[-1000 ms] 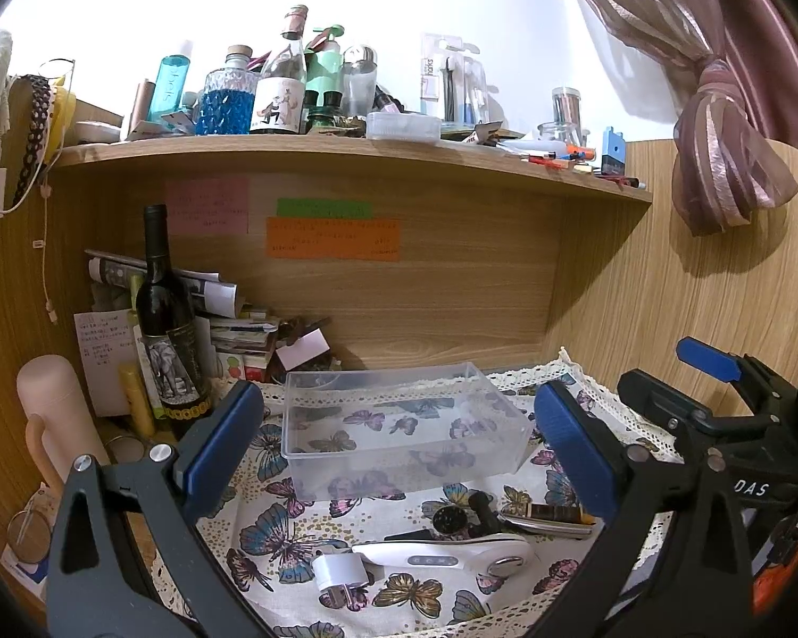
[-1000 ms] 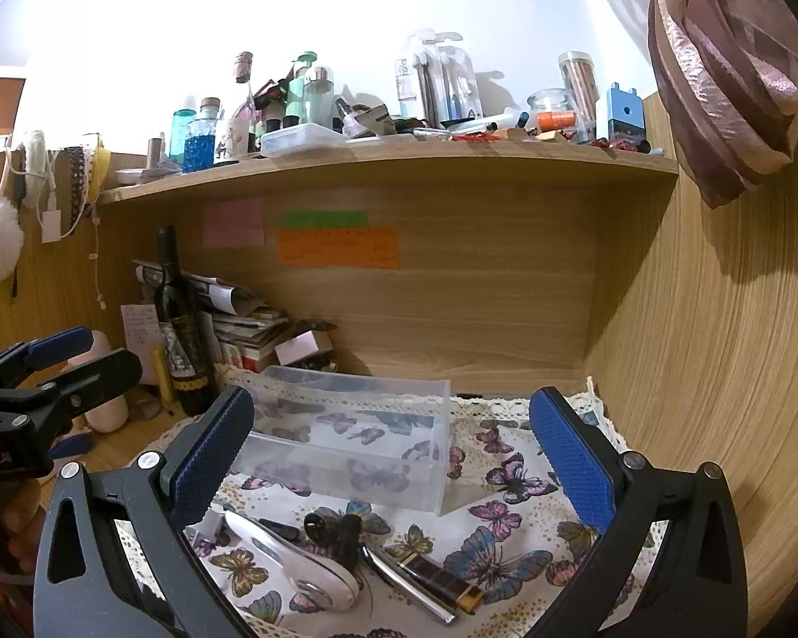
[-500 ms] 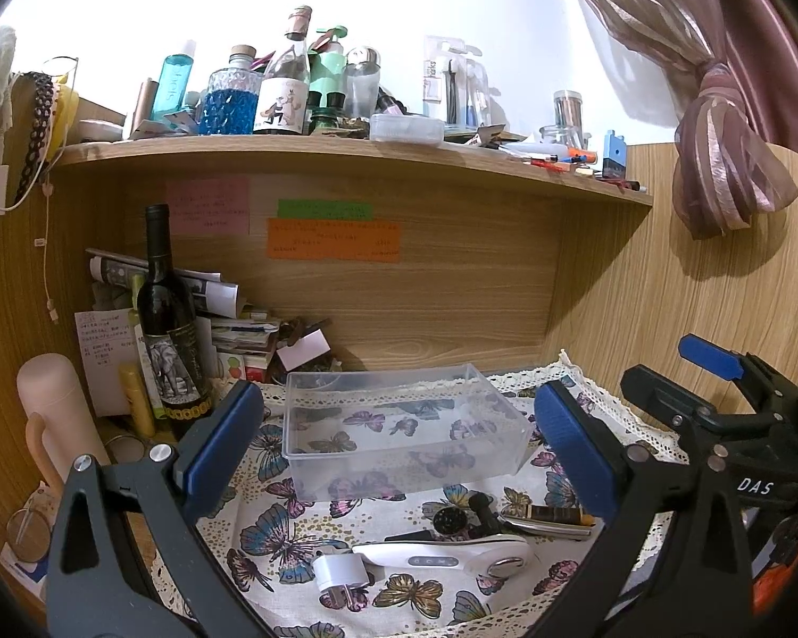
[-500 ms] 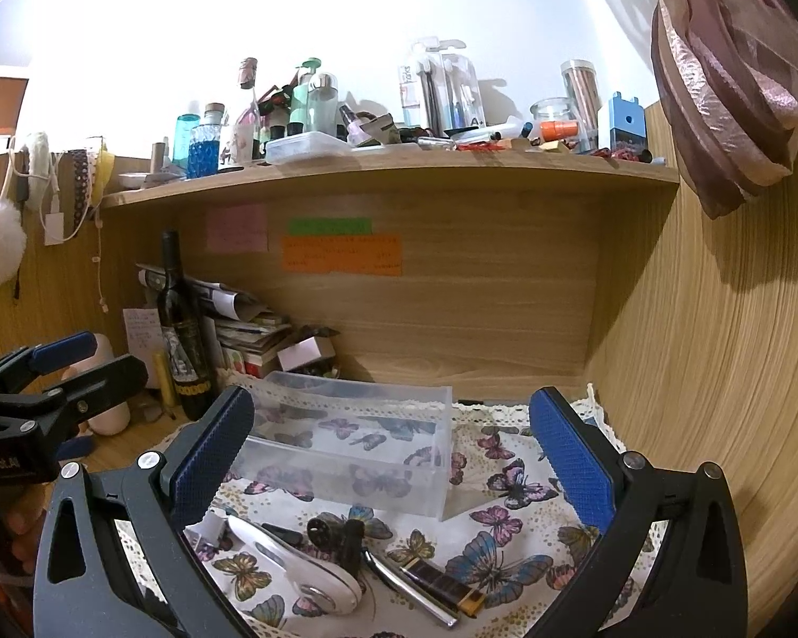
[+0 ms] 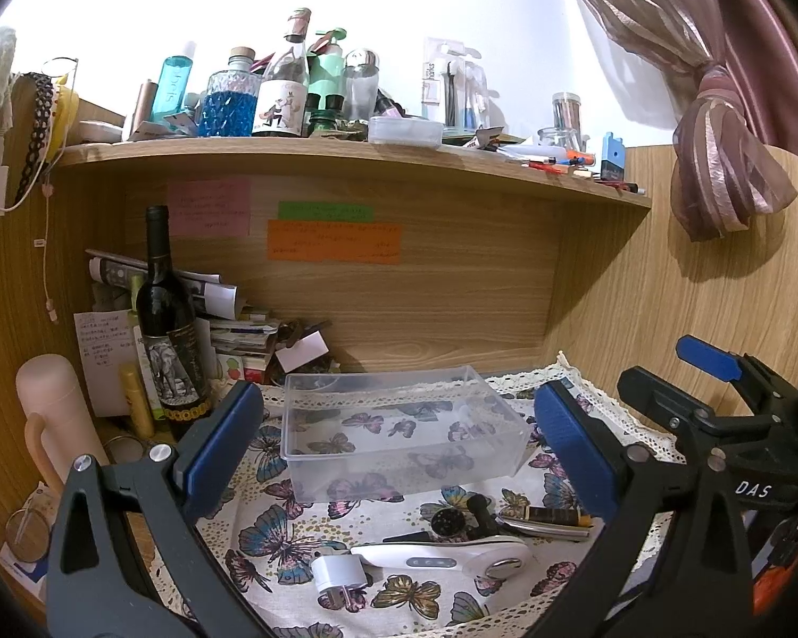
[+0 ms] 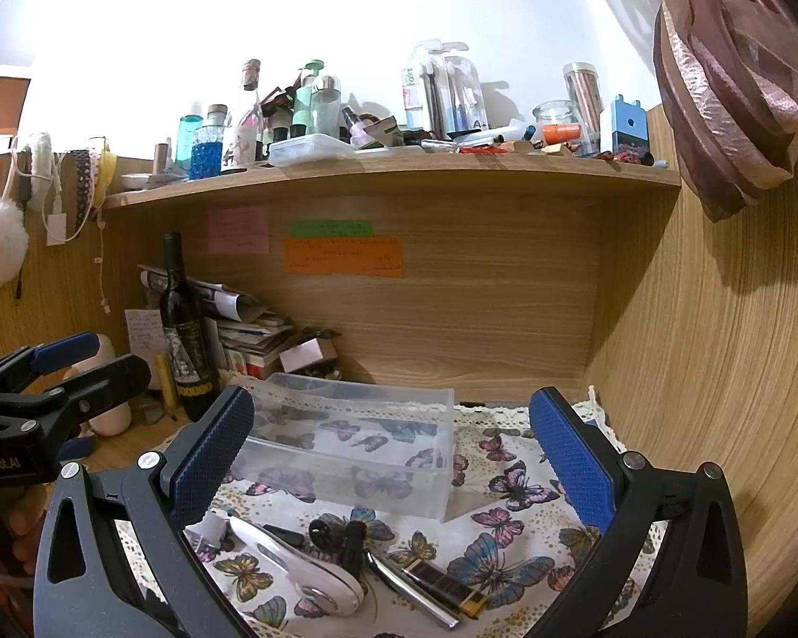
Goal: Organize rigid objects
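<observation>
A clear plastic box [image 5: 399, 428] [image 6: 346, 452] stands empty on the butterfly cloth. In front of it lie a white handheld device [image 5: 441, 563] [image 6: 303, 569], a white plug adapter [image 5: 340, 574], a small black item [image 5: 463, 518] [image 6: 340, 537] and a dark slim bar with a metal clip [image 5: 548, 518] [image 6: 431, 585]. My left gripper [image 5: 399, 446] is open and empty, above and behind these objects. My right gripper [image 6: 393, 457] is open and empty too, and shows at the right of the left wrist view [image 5: 718, 409].
A wine bottle [image 5: 167, 329], stacked papers [image 5: 229, 319] and a pink flask [image 5: 53, 414] stand at the left. A crowded wooden shelf [image 5: 346, 154] hangs overhead. The wooden side wall [image 6: 718, 372] and a tied curtain [image 6: 718, 80] close the right.
Both grippers have risen very slightly; the scene sits a little lower in both views. Nothing on the cloth has moved.
</observation>
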`<state>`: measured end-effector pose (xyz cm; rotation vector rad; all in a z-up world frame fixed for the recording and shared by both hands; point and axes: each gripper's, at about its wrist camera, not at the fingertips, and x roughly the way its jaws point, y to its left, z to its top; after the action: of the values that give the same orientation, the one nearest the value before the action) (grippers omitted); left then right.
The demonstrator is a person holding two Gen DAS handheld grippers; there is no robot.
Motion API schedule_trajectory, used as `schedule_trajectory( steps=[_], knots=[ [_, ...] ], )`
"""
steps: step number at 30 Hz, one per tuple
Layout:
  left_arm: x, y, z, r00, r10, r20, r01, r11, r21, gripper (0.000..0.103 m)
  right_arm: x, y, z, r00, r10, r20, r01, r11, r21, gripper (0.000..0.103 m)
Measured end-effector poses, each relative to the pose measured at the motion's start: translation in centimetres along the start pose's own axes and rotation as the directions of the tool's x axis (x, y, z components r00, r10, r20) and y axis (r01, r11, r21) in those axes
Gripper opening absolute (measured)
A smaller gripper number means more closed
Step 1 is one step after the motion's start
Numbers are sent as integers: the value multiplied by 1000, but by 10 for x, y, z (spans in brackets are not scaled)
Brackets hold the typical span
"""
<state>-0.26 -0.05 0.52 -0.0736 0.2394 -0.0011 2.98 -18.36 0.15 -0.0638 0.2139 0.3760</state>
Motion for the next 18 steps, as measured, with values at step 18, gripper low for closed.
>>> schedule_trajectory(
  steps=[18],
  knots=[
    [-1,-2,1,1000,2,6,-2,1000,2,103,-3,3,2,1000,12,21,-12,1000,-6,103]
  ],
)
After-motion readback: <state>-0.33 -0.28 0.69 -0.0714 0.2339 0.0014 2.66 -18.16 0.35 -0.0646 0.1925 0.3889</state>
